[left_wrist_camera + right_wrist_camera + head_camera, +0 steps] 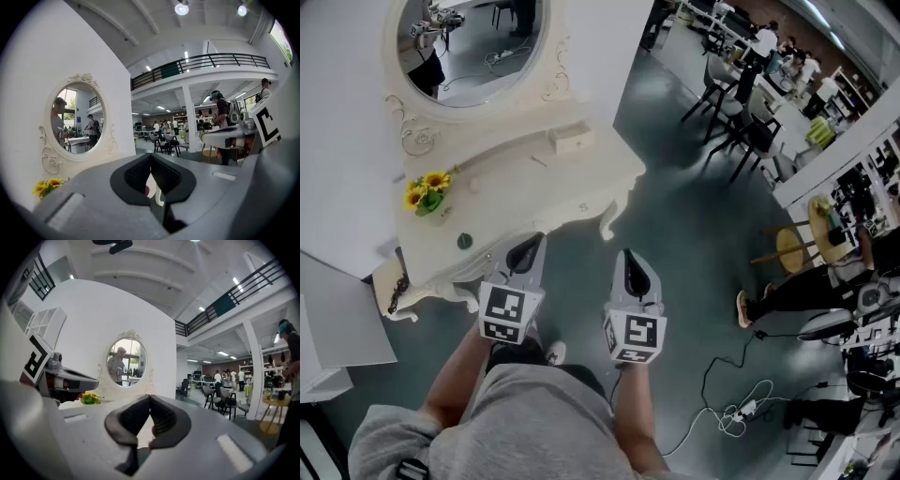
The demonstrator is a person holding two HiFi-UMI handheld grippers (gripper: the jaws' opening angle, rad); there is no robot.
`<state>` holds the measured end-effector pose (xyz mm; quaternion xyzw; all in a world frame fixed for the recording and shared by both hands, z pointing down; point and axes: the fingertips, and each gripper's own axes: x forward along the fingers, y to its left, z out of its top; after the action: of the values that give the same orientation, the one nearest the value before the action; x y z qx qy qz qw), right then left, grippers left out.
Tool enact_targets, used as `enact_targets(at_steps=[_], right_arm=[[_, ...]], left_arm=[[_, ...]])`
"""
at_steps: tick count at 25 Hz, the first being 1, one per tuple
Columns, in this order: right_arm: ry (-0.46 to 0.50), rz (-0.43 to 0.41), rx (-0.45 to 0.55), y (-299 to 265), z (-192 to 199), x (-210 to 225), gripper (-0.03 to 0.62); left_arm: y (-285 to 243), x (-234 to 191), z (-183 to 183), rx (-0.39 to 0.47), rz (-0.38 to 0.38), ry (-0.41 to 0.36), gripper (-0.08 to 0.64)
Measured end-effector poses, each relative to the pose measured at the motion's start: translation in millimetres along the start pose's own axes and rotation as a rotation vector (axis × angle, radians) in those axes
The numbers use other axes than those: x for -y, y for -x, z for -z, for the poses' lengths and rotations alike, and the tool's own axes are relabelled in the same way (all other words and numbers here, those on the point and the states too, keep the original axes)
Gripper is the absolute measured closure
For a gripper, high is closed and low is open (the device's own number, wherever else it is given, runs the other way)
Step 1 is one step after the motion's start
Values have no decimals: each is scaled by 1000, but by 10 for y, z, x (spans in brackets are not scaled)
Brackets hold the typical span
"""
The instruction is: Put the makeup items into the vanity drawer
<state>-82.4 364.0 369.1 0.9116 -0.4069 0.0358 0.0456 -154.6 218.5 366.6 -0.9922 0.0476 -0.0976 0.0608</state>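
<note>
Side by side, left tongs (523,254) and right tongs (636,275) face the vanity (534,187), shut, empty.

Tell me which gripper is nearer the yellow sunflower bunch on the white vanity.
Left. The left gripper is by the white vanity's front edge, right of the yellow sunflower bunch; the right gripper is over the floor, farther right.

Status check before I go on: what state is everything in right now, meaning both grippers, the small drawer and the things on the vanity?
left gripper: shut, nothing between the jaws.
right gripper: shut, empty.
small drawer: on the vanity top, looks closed.
dark round item: lying near the top's front edge, untouched.
sunflowers: standing at the top's left side.
</note>
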Motion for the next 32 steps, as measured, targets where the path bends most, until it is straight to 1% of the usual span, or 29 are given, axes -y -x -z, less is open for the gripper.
enact_targets(at_steps=[3, 8, 16, 22, 32], right_arm=[[-6, 2, -5, -4, -18, 44, 589], [12, -13, -18, -113, 27, 58, 589], [17, -52, -22, -460, 13, 105, 588], [29, -82, -37, -987, 28, 240, 589], [26, -166, -80, -2106, 33, 403, 588]], left_arm=[[-16, 18, -37, 1, 1, -2, 549], [-124, 0, -21, -3, -5, 1, 549], [-402, -170, -4, -18, -36, 9, 549], [-877, -397, 18, -30, -54, 29, 549], [-1771, -907, 22, -70, -104, 70, 549]])
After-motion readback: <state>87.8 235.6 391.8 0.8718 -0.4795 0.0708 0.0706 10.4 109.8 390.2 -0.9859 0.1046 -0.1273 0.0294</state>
